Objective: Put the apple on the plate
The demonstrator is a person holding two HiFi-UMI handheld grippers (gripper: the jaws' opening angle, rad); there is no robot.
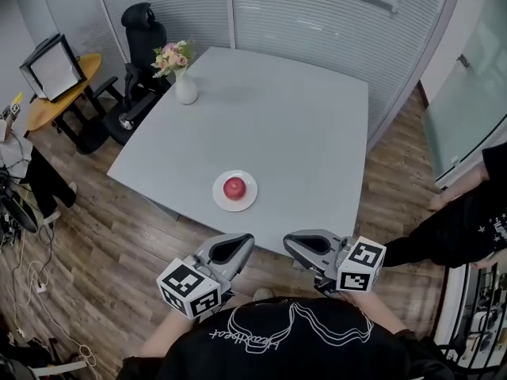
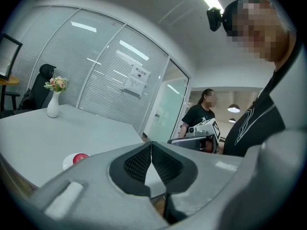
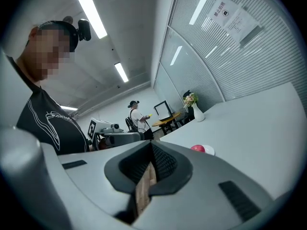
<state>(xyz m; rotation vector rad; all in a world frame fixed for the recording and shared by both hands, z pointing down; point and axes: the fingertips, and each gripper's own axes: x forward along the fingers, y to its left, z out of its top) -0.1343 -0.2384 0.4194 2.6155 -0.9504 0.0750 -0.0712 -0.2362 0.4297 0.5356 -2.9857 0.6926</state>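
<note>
L tongs (image 1: 246, 242) pressed together, nothing between the pads, held off the desk (image 1: 309, 125) just short of its near edge; R tongs (image 1: 288, 244) likewise closed tip to tip and empty, beside the L pair, tips pointing toward each other w/ a small gap; each carries its marker cube at the back. Ahead of both, near the desk's front edge, sits the white plate (image 1: 249, 199) w/ the red apple (image 1: 234, 187) on it, approx. centred, well apart from either pair. White vase (image 1: 186, 93) w/ flowers (image 1: 173, 55) stands at the far L corner, well away from the plate. Off the desk: black office chair (image 1: 143, 36) behind the vase; round side desk (image 1: 41, 111) w/ a monitor (image 1: 53, 67) at L; cables (image 1: 36, 279) on the wood floor (image 1: 119, 228); a person in black (image 1: 463, 228) at R.
</note>
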